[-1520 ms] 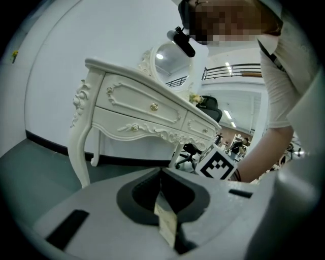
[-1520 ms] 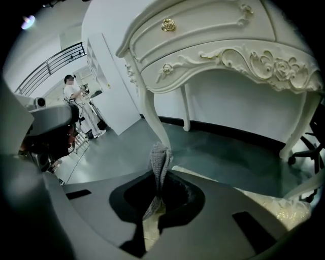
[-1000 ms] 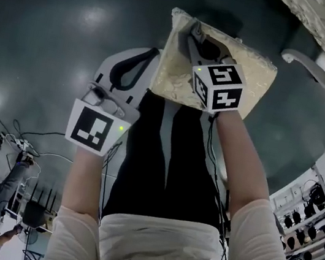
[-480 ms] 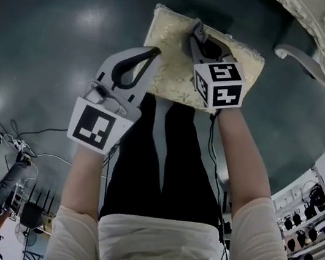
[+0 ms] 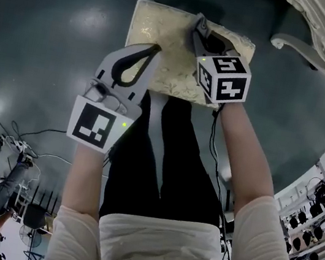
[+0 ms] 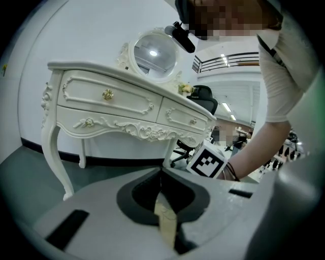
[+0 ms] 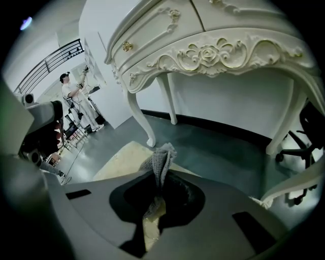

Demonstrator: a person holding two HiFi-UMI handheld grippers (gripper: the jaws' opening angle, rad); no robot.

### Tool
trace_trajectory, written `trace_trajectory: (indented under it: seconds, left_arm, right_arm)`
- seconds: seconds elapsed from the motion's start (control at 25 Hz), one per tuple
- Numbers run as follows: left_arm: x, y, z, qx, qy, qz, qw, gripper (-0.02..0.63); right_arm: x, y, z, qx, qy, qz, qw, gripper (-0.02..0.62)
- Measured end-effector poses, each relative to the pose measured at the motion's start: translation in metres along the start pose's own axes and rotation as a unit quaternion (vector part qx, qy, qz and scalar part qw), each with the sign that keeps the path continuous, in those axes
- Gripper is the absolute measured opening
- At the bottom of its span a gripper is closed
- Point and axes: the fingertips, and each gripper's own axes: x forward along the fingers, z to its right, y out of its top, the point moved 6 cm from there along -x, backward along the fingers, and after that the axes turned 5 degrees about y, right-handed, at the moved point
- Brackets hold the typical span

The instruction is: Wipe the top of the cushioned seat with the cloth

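The left gripper (image 5: 155,49) has come over the near edge of the cushioned seat (image 5: 173,32), fingers clenched empty; beyond, the right gripper (image 5: 199,22) grasps the cloth (image 7: 161,162) over its top. Wiping looks barely begun, so next comes a pressed sweep across.

Both forearms reach forward, left gripper (image 5: 157,49) with fingers together, right gripper (image 5: 199,19) pinching the cloth (image 7: 161,160).

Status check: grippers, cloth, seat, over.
Left gripper shut, empty, at near edge of seat. Right gripper shut on cloth, over seat. Table leg close by, far right.
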Motion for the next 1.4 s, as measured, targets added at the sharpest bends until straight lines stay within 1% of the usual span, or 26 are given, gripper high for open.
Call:
trace_trajectory:
  seconds: [0.2, 0.64, 0.8, 1.0, 1.16, 1.28, 1.4]
  left_arm:
    - [0.013, 0.000, 0.020, 0.000, -0.006, -0.002, 1.0000, 0.003]
    - [0.046, 0.000, 0.069, 0.012, -0.031, -0.008, 0.9994, 0.003]
    - [0.054, 0.003, 0.082, 0.014, -0.036, -0.002, 0.9993, 0.003]
    - [0.062, 0.003, 0.097, 0.022, -0.046, -0.004, 0.9987, 0.003]
    - [0.064, 0.002, 0.108, 0.022, -0.051, -0.003, 0.9984, 0.003]
    - [0.058, 0.004, 0.112, 0.024, -0.051, 0.000, 0.9984, 0.003]
    - [0.052, 0.010, 0.112, 0.024, -0.049, 0.008, 0.9985, 0.003]
  right_arm:
    - [-0.017, -0.010, 0.022, 0.005, -0.010, 0.000, 1.000, 0.028]
    - [-0.058, -0.045, 0.073, 0.020, -0.035, 0.001, 0.999, 0.028]
    - [-0.073, -0.057, 0.087, 0.026, -0.047, 0.000, 0.999, 0.028]
    - [-0.085, -0.067, 0.100, 0.030, -0.059, 0.002, 0.998, 0.028]
    - [-0.097, -0.076, 0.109, 0.035, -0.086, -0.013, 0.996, 0.028]
    - [-0.108, -0.077, 0.107, 0.044, -0.100, -0.019, 0.994, 0.028]
    - [-0.117, -0.068, 0.098, 0.053, -0.098, -0.008, 0.994, 0.028]
